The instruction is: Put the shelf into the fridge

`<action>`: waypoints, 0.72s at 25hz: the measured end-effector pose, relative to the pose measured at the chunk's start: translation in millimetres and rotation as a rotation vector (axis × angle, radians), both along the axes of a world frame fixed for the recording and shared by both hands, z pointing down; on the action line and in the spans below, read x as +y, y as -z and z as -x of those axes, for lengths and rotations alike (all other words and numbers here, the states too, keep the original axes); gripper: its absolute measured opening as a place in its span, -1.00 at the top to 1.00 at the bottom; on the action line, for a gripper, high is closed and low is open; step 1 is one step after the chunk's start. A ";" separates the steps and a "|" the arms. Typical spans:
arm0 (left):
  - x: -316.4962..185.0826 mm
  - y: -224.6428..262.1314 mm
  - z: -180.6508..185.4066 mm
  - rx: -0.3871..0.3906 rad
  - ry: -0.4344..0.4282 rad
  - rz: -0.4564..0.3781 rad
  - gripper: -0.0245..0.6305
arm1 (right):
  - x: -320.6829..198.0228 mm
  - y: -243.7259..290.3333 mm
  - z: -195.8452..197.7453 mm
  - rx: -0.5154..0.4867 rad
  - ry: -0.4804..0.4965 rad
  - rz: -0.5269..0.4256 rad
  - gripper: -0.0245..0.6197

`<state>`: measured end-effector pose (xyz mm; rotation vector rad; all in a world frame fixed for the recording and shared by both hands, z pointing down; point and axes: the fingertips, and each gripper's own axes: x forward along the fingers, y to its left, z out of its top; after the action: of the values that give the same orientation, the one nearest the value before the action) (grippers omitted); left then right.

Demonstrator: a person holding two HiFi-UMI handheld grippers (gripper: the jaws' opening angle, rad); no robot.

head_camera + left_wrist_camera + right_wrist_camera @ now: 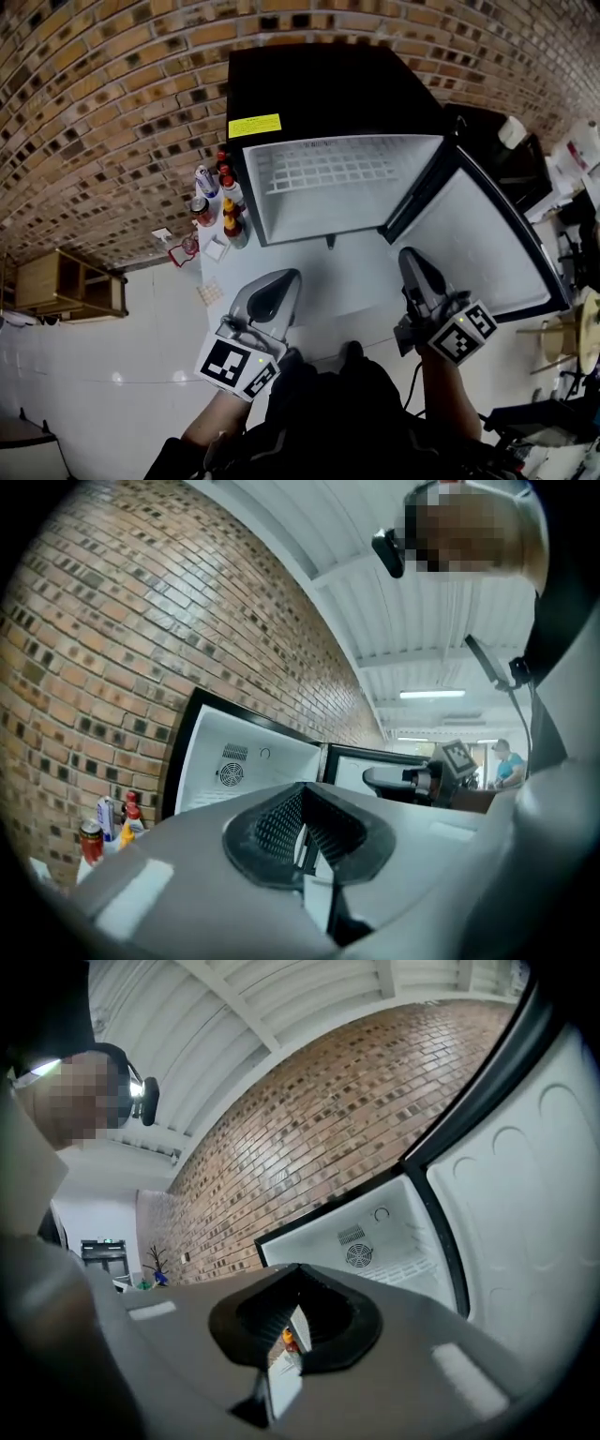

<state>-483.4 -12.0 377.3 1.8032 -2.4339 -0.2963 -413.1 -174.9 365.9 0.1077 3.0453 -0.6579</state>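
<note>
Already the shelf (pixel 323 172) is seated inside the fridge (pixel 328 89), apart from both grippers. The left gripper (pixel 285 276) and right gripper (pixel 409 254) are held before the fridge's opening, jaws pressed together on nothing.

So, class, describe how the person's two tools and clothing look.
Both the left tool and right tool have smooth grey tapered shells with black ribbed pads. Each carries a white cube printed with black square markers. The person wears dark clothing.
</note>
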 end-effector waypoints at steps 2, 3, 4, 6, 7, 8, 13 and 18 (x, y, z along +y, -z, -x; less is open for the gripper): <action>-2.8 7.3 7.0 0.011 0.013 -0.021 0.93 | -8.5 1.9 2.1 0.001 0.002 -0.034 0.90; -4.1 8.8 9.5 0.008 0.024 -0.019 0.93 | -10.7 1.1 2.6 0.009 0.005 -0.068 0.90; -5.7 9.3 10.5 0.004 0.035 -0.013 0.93 | -12.0 0.3 2.1 0.020 0.009 -0.117 0.90; -10.7 9.3 10.0 0.003 0.060 -0.004 0.93 | -14.3 3.6 -0.1 0.028 0.022 -0.213 0.90; -14.0 10.8 9.8 0.005 0.076 -0.002 0.93 | -17.5 7.5 -0.7 0.021 0.033 -0.234 0.90; -17.5 13.9 9.2 0.007 0.090 -0.005 0.93 | -22.8 10.7 -1.0 0.012 0.046 -0.238 0.90; -32.3 27.6 0.2 -0.001 0.132 -0.020 0.93 | -47.4 9.3 -0.7 0.001 0.082 -0.223 0.90; -41.2 27.4 -1.4 0.016 0.178 -0.006 0.93 | -57.5 10.7 -4.1 -0.013 0.110 -0.188 0.90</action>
<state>-482.0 -53.2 349.8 1.5818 -2.5899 -0.3311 -408.9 -232.3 355.2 0.2827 3.0998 -0.3721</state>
